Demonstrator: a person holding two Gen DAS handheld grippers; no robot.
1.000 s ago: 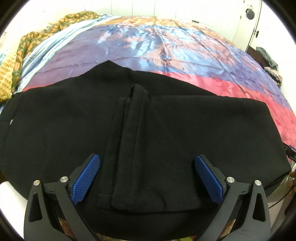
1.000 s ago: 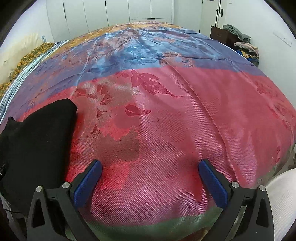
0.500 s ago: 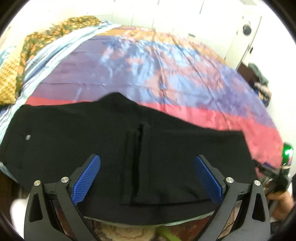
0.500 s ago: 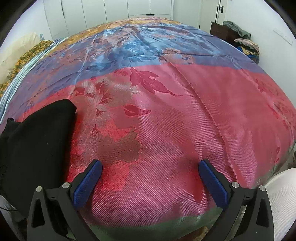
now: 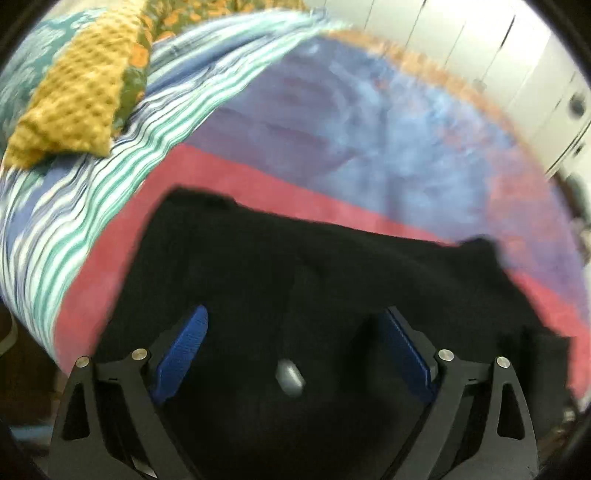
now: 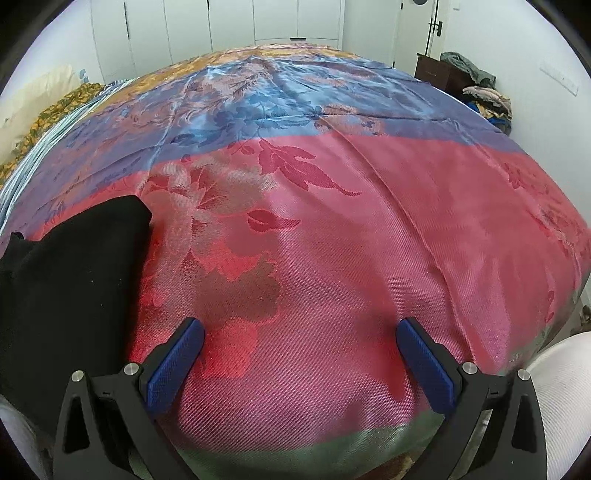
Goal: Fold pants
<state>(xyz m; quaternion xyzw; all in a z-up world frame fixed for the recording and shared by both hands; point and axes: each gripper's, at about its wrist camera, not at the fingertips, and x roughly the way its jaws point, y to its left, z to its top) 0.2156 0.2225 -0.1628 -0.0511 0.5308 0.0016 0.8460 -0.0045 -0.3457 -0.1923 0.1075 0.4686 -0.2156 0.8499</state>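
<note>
On the bed: black pants [image 5: 314,280] lie spread on a satin bedspread [image 6: 369,229] banded red, blue and orange.
Left tongs [image 5: 293,350]: released, blue pads wide apart, hovering over the near part of the pants; view blurred.
Button: a small silver button [image 5: 290,376] shows on the black cloth between the pads, toward 6 o'clock.
Right tongs [image 6: 300,360]: released, gripping nothing, above bare red bedspread.
Pants in right view [image 6: 66,280]: a black edge at 9 o'clock, just beside the left pad; contact cannot be told.
Pillows: a mustard knitted cushion [image 5: 70,96] at 10 o'clock on a striped sheet [image 5: 74,218].
Far side: white wardrobe doors [image 6: 229,26] at 12 o'clock; a heap of clothes [image 6: 480,85] at 2 o'clock.
</note>
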